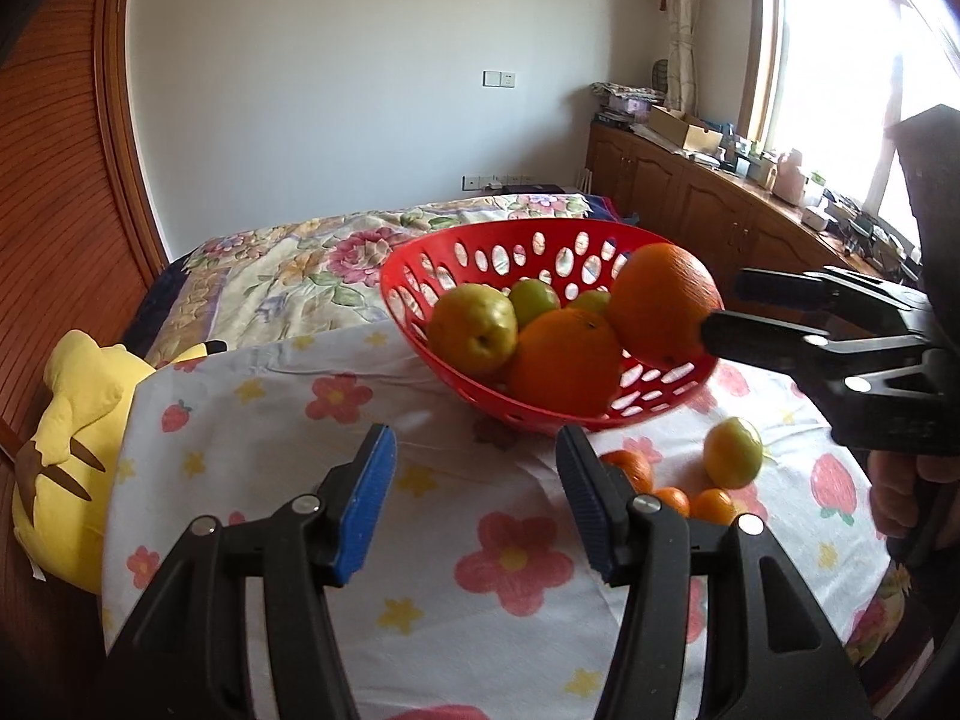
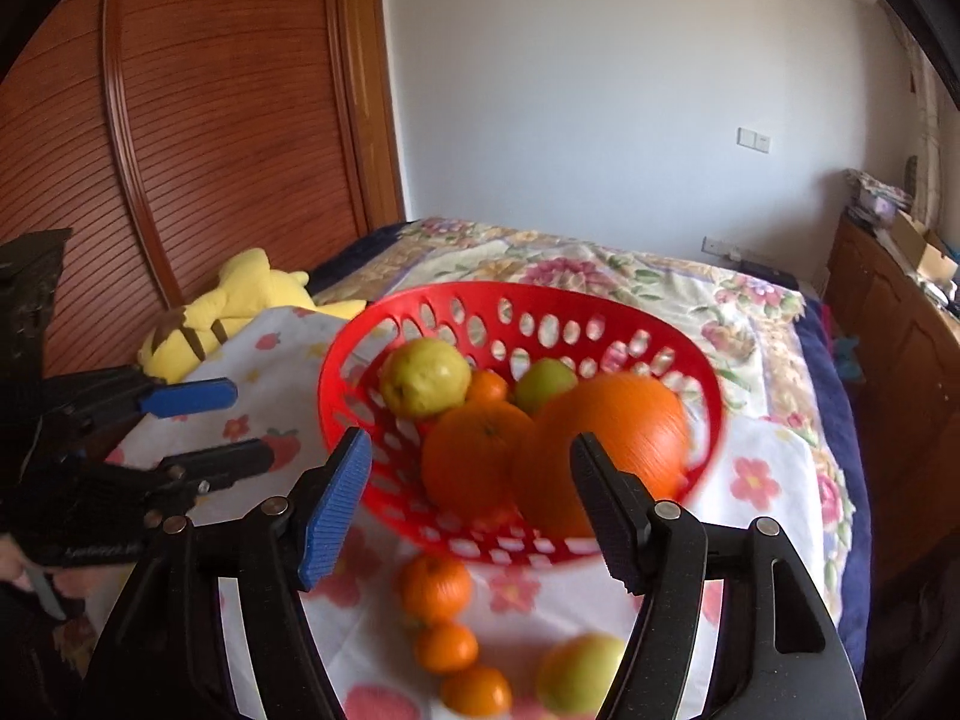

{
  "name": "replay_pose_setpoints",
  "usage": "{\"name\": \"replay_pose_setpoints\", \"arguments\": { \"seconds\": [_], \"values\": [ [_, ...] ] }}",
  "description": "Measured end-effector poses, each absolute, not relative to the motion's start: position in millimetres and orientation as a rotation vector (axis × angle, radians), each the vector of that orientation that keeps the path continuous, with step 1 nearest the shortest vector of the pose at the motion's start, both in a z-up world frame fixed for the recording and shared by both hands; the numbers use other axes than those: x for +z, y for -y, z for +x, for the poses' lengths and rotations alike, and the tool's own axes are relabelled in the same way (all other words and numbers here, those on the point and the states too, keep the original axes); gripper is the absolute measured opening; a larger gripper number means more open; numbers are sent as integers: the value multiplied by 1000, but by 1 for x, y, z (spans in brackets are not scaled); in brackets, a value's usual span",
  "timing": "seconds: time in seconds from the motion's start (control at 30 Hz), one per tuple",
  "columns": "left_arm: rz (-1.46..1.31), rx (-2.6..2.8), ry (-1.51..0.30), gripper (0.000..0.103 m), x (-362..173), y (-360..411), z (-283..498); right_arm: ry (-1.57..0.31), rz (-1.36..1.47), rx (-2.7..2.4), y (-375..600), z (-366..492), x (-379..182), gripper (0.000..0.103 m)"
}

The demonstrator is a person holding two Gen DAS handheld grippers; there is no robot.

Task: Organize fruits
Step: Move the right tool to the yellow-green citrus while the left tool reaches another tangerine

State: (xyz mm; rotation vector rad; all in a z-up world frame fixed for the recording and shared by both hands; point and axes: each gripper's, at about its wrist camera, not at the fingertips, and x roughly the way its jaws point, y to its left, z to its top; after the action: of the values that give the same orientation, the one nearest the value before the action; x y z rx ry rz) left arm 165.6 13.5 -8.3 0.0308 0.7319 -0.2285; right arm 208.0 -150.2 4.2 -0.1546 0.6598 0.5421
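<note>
Here, a red basket (image 2: 516,306) of fruit sits just ahead of both tongs.
Inside: two oranges (image 2: 477,456), a pear (image 2: 423,378), green fruits; mandarins (image 2: 435,588) lie below the gaping, empty right tongs (image 2: 471,498); left tongs (image 1: 474,495) open, empty.

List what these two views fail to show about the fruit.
- Left wrist view: the left tongs cover part of the small oranges on the cloth.
- Right wrist view: motion blur smears the big orange, so its surface detail is lost.
- Both views: the piled fruit hides the bottom of the basket.
</note>
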Motion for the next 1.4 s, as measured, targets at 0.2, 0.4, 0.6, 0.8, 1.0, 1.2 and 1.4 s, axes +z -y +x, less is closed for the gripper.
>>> {"name": "replay_pose_setpoints", "arguments": {
  "seconds": [0.2, 0.4, 0.6, 0.8, 1.0, 1.2, 1.4],
  "values": [
    [40, -245, -735, 56, -13, 2, 153, -658, -129, 508, 186, 180, -1, 71],
    [32, -268, -738, 60, -19, 12, 144, -694, -99, 463, 217, 164, -21, 70],
    [31, -294, -760, 61, -31, 24, 141, -739, -82, 428, 236, 159, -44, 66],
    [41, -307, -776, 61, -39, 34, 140, -758, -68, 425, 240, 160, -56, 63],
    [43, -307, -791, 61, -44, 38, 144, -789, -58, 423, 238, 171, -68, 63],
    [44, -309, -806, 61, -48, 41, 148, -818, -50, 420, 237, 179, -80, 63],
    [47, -309, -817, 61, -52, 45, 150, -844, -23, 431, 240, 188, -87, 63]
  ]
}}
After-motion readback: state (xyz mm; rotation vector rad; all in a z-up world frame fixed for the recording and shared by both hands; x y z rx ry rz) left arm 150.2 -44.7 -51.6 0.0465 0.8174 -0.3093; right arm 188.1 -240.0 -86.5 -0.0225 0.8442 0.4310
